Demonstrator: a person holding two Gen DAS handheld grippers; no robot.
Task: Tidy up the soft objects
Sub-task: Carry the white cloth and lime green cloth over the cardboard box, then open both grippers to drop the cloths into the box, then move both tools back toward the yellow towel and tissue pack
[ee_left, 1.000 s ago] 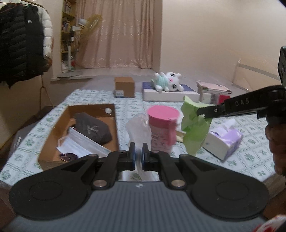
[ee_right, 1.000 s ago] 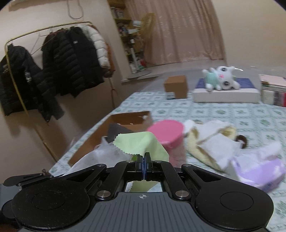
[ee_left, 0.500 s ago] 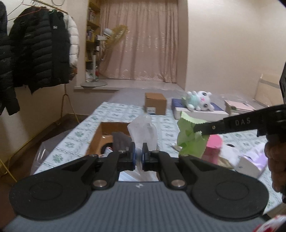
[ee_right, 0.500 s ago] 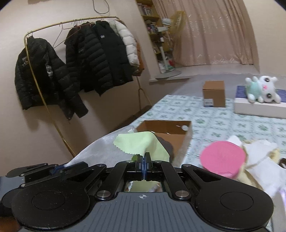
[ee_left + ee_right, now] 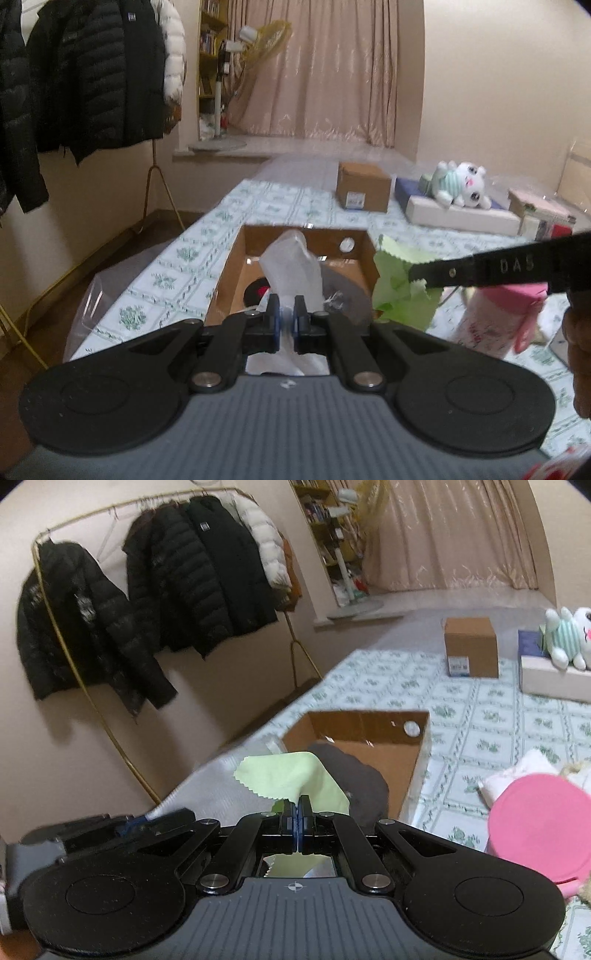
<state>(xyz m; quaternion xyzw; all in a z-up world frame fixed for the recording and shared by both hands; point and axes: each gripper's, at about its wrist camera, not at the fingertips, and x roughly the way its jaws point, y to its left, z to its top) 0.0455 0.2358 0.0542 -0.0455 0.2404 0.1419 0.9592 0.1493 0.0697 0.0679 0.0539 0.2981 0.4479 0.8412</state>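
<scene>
Holding a clear plastic bag (image 5: 291, 266), left gripper (image 5: 285, 319) is clamped above the open cardboard box (image 5: 236, 266). Right gripper (image 5: 297, 814) pinches a green cloth (image 5: 291, 775) beside it. Box holds dark grey fabric (image 5: 354, 775) and a black-red item (image 5: 255, 291).

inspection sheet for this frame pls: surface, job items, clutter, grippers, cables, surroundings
Surface: table under a green-patterned cloth.
Job's things: green cloth in the right gripper; clear plastic bag in the left gripper; open cardboard box ahead, dark fabric inside.
Clutter: pink-lidded container, small closed carton, plush toy on a flat box.
Grippers: both shut on their items.
Cables: yellow cord along the floor by the wall.
Surroundings: jackets on a rack, curtain, bookshelf, fan.
</scene>
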